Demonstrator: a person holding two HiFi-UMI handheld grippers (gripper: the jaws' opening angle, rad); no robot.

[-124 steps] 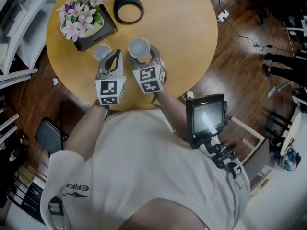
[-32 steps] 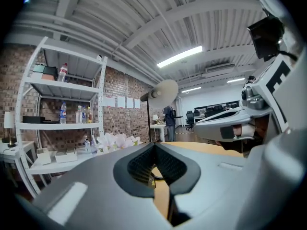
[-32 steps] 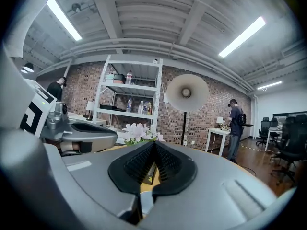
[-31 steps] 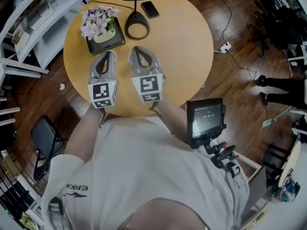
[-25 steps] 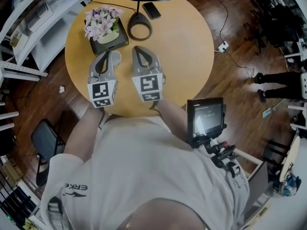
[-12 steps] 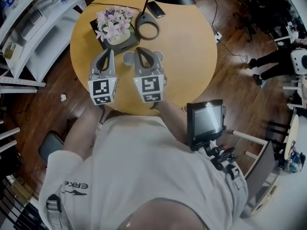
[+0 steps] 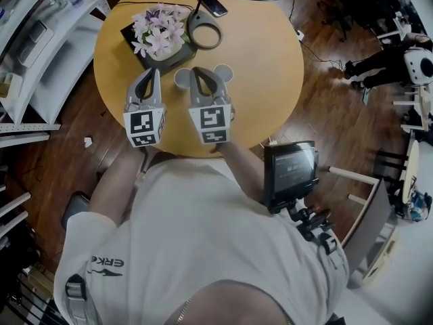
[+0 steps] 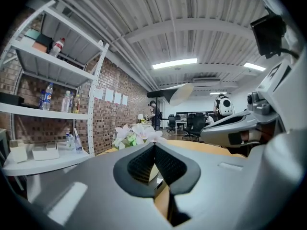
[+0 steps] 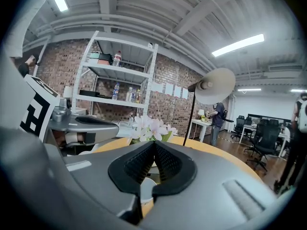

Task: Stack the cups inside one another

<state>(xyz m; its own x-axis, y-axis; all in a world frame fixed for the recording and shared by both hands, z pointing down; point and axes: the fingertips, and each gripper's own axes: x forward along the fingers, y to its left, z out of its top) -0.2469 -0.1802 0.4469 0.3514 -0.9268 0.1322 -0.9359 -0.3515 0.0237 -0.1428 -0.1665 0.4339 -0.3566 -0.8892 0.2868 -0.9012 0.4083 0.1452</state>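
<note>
White cups are seen standing apart on the yellow table [image 7: 264, 59]: the left cup [image 7: 180, 78] between the two grippers, the right cup [image 7: 224, 73] just beside the right gripper [image 7: 198, 72]. No stacking is done yet. That gripper and the left gripper [image 7: 153, 73] are clenched on nothing.

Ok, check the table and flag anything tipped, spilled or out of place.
Nothing stands out. One cup and the other cup stand upright and apart on the table, not yet stacked. The flowers sit upright and the phone lies flat by the lamp base. No spill shows.
</note>
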